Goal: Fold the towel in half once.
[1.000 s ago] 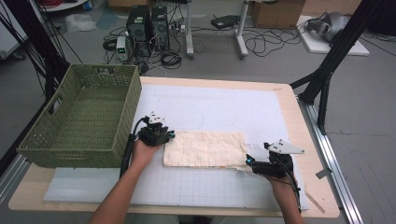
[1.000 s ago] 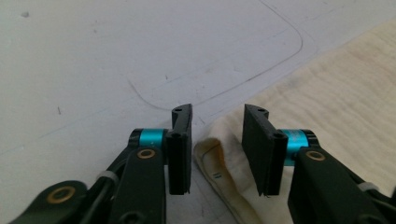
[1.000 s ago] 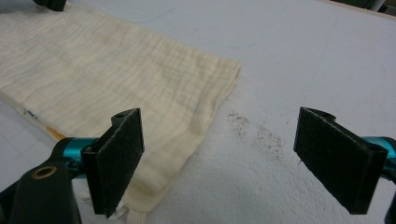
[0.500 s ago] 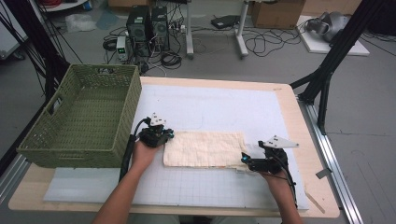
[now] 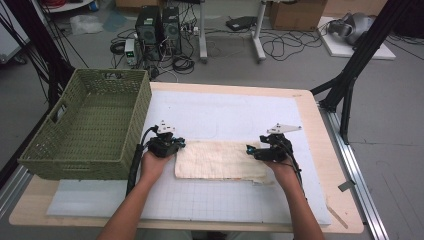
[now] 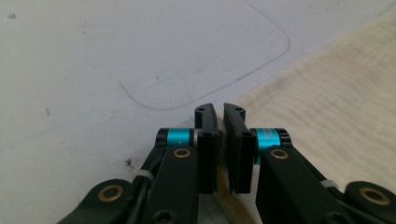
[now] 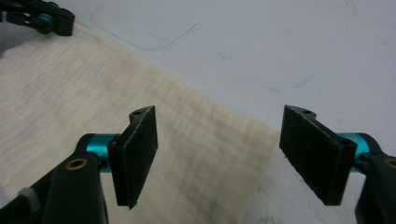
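1. While the cloth (image 5: 220, 160) is spread flat on the counter (image 5: 320, 125), its left corner is pinched by the left gripper (image 6: 219, 140).
2. Its right corner is straddled by the right gripper (image 7: 217, 154), whose jaws have just been closing, untouched as yet.

— Your high view is evenly lit from overhead; shadows are soft; no glare on the white mat (image 5: 230, 120).

— Your gripper views stay bright; the near jaws look slightly soft; the cloth (image 7: 70, 93) weave blurs.
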The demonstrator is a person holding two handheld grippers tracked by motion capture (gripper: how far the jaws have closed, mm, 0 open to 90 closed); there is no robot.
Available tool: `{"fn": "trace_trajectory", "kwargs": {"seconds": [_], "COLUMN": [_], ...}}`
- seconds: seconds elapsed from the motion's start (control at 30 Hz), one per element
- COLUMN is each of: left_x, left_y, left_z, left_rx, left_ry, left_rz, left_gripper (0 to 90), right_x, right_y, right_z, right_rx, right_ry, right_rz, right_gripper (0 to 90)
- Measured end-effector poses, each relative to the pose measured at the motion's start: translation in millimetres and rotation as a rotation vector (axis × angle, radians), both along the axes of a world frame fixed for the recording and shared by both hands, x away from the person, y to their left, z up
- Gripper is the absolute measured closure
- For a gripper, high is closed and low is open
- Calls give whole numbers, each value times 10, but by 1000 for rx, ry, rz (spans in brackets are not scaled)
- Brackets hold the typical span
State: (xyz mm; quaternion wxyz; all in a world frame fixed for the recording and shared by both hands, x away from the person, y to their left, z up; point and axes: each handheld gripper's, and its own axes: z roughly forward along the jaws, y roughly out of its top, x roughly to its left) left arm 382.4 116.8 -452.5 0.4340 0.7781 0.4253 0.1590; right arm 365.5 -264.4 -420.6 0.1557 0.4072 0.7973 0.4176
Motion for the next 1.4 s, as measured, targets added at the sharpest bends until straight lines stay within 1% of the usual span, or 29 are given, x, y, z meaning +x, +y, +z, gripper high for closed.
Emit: {"fn": "trace_trajectory", "kwargs": {"seconds": [0.03,0.07,0.13,0.17,0.23,0.33,0.37,0.4,0.43,0.5,0.53,0.57,0.6,0.63,0.7,0.77,0.8,0.83,0.93,1.0,1.07,1.13,1.17,1.2,1.23,1.27,1.3,1.37,1.4], "left_x": [1,3,2,1,2,5,4,7,10,22,26,28,28,27,22,25,28,29,33,35,39,33,31,28,24,19,14,0,-12], "left_y": [0,0,-4,-6,-6,6,4,10,10,32,43,53,57,54,44,46,54,57,80,90,110,122,134,139,140,136,131,133,137], "left_z": [-2,-2,-2,-3,-4,-2,-4,-3,-5,-7,-9,-9,-8,-8,-7,-9,-8,-9,-6,-5,6,41,64,86,105,112,111,114,123], "left_rx": [-7,-5,1,3,-1,-4,-9,-3,-9,-29,-45,-51,-55,-49,-42,-50,-52,-63,-73,-86,-99,-115,-135,-158,-170,-172,-166,-156,-156], "left_ry": [2,2,1,1,2,7,7,8,11,23,27,31,32,29,26,28,30,32,36,36,30,-19,-42,-60,-77,-86,-86,-68,-65], "left_rz": [5,5,7,11,17,16,20,19,27,38,44,44,41,35,30,33,32,36,39,43,48,51,54,57,56,53,47,39,40], "left_gripper": [836,837,836,835,834,833,833,832,828,821,822,823,828,839,849,852,852,852,853,854,854,854,854,853,853,852,852,850,850], "right_x": [39,80,158,185,228,272,272,268,262,231,224,215,207,196,178,168,171,171,160,152,144,130,125,126,128,132,136,126,116], "right_y": [24,49,98,120,140,123,107,84,63,21,4,-18,-38,-53,-92,-145,-163,-163,-117,-112,-114,-102,-100,-108,-119,-131,-138,-132,-124], "right_z": [3,-3,-31,-51,-101,-191,-196,-187,-186,-196,-199,-203,-208,-216,-239,-276,-284,-282,-254,-238,-212,-168,-147,-129,-118,-116,-119,-127,-124], "right_rx": [-18,-42,-95,-114,-131,-141,-127,-116,-114,-115,-110,-103,-97,-85,-46,12,30,30,-13,-21,-17,-29,-30,-34,-28,-18,-15,-25,-27], "right_ry": [-8,-8,13,18,35,86,89,94,91,76,76,78,76,77,78,85,91,91,64,49,28,-9,-31,-53,-67,-73,-72,-67,-66], "right_rz": [-10,-16,-9,-10,-12,0,-6,-13,-8,-3,-3,-1,1,-1,-8,-21,-27,-29,-25,-30,-34,-23,-20,-21,-24,-30,-30,-26,-24], "right_gripper": [300,313,366,367,387,437,483,543,595,683,714,745,756,769,809,830,836,839,845,845,843,841,842,842,842,842,842,841,841]}}
